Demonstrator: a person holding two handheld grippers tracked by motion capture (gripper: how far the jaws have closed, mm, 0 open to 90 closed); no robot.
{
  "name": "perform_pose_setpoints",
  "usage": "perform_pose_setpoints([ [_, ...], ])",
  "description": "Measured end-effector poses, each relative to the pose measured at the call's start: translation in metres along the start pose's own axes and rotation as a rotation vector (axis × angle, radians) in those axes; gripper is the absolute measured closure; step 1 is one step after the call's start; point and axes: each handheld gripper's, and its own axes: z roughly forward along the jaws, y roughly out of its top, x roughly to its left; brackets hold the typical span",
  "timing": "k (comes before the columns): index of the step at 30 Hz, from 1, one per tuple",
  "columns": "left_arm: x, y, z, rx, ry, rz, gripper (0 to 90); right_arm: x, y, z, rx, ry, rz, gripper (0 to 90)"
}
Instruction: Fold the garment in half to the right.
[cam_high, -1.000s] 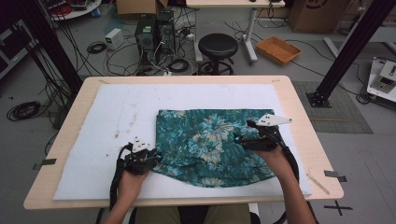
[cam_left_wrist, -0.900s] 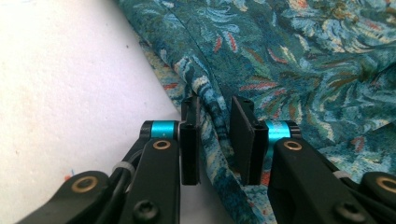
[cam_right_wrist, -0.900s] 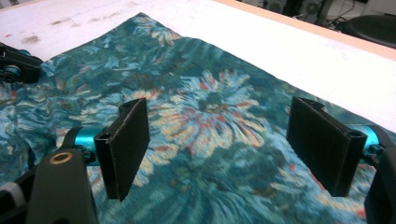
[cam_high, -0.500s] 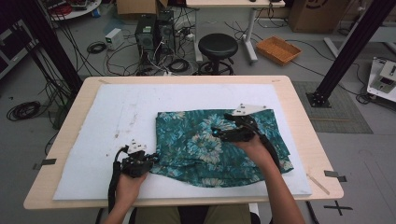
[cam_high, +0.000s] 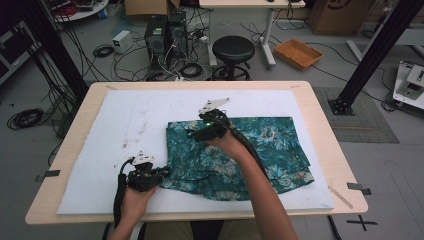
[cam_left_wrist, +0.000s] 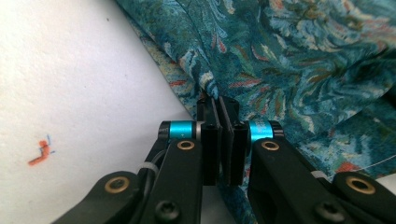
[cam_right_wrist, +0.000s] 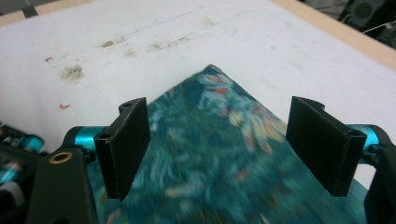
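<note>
On white mat (cam_high: 125, 130): teal floral cloth (cam_high: 260, 150), rumpled, folded over.

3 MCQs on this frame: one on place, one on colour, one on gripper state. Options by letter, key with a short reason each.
1. Where does the left gripper sit on the cloth?
A. near-left corner
B. far-right corner
C. centre

2. Main colour of the cloth?
A. red
B. teal
C. yellow

3. State of the right gripper?
A. shut on the cloth
B. shut on nothing
C. open

Key: 1 A, the high view shows it at the cloth's near-left corner. 2 B, a teal floral print. 3 C, its pads stand wide apart over the fabric.
</note>
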Motion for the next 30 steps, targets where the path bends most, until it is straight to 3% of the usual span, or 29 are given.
perform_pose_setpoints([
  [8,0.000,0.000,0.000,-0.003,0.001,0.005,87.2,0.000,0.019,0.054,0.062,-0.009,0.003,24.3],
  [18,-0.001,0.000,0.000,0.001,-0.001,0.001,87.2,-0.002,0.022,0.102,0.111,-0.067,0.035,33.3],
  [23,-0.001,0.000,0.000,0.004,0.000,0.008,87.3,-0.004,0.020,0.118,0.164,-0.100,0.051,43.0],
  [26,-0.002,0.000,0.000,-0.003,-0.003,0.012,87.3,-0.002,0.018,0.123,0.183,-0.088,0.041,48.6],
  [27,-0.004,0.001,0.000,-0.009,-0.003,0.019,87.3,-0.003,0.017,0.126,0.185,-0.071,0.039,56.6],
  [28,-0.004,0.001,0.000,-0.009,-0.003,0.019,87.3,-0.003,0.017,0.126,0.185,-0.071,0.039,56.6],
  [30,-0.005,0.001,0.000,-0.014,-0.002,0.022,87.3,-0.003,0.017,0.126,0.188,-0.036,0.036,66.7],
])
